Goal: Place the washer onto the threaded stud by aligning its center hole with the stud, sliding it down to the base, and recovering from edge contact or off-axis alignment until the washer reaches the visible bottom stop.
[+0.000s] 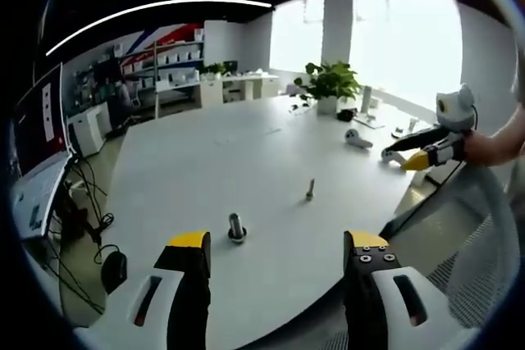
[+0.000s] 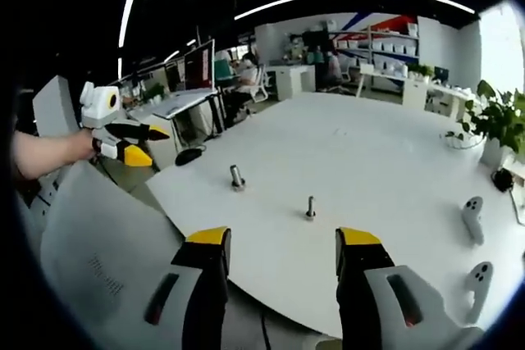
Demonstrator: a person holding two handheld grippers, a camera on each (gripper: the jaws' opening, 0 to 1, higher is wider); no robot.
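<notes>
On the white table (image 1: 205,161) a short thick threaded stud (image 1: 236,226) stands upright on a dark round base. A thinner bolt (image 1: 310,189) stands to its right, farther off. My left gripper (image 1: 279,245) hovers open at the near table edge, with nothing between its yellow-tipped jaws. In the right gripper view the same stud (image 2: 237,176) and bolt (image 2: 310,206) stand ahead of my right gripper (image 2: 284,241), also open and holding nothing. Each gripper appears in the other's view, hand-held off the table: the right gripper (image 1: 420,155), the left gripper (image 2: 135,143). I cannot make out a washer.
A potted plant (image 1: 328,88) and white handheld controllers (image 2: 472,217) sit on the table's far side. A grey mesh chair (image 2: 90,243) stands by the table edge below the left gripper. Monitors (image 1: 37,120), desks and shelves stand beyond the table.
</notes>
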